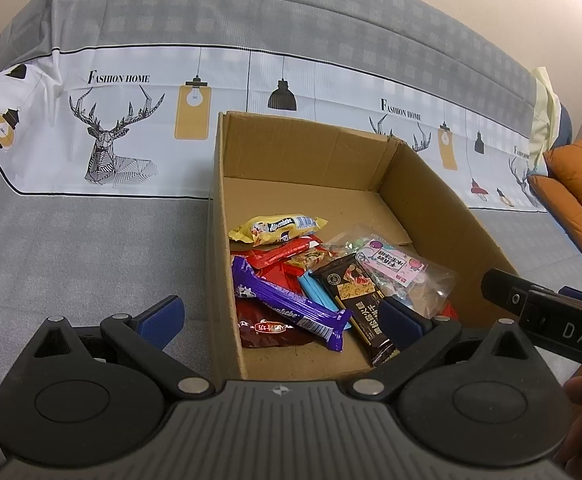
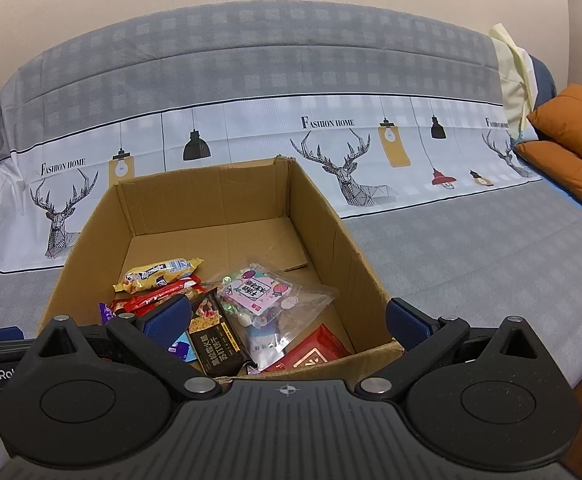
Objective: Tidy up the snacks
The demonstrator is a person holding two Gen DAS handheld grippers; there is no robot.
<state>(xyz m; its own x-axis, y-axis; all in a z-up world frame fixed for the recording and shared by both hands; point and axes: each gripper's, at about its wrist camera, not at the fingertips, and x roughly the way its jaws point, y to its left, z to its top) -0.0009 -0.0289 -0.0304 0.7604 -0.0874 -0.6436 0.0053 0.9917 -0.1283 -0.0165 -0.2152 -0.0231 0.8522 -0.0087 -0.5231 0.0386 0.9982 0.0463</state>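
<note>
An open cardboard box (image 1: 291, 148) (image 2: 331, 232) sits on a grey sofa seat and holds several snacks. Among them are a yellow candy pack (image 1: 277, 229) (image 2: 157, 275), a purple chocolate bar (image 1: 291, 304), a black cracker pack (image 1: 355, 300) (image 2: 215, 336), a clear candy bag (image 1: 395, 268) (image 2: 267, 300) and red packets (image 2: 315, 354). My left gripper (image 1: 281, 320) hangs open over the box's near left wall, nothing between its fingers. My right gripper (image 2: 287, 320) hangs open over the box's near edge, empty. The right gripper's body (image 1: 551, 320) shows at the left wrist view's right side.
A sofa cover printed with deer and lamps (image 1: 111, 136) (image 2: 347, 172) drapes the backrest behind the box. Orange cushions (image 1: 579, 196) (image 2: 571, 140) lie at the right end. Grey seat (image 1: 71, 260) (image 2: 471, 272) stretches on both sides of the box.
</note>
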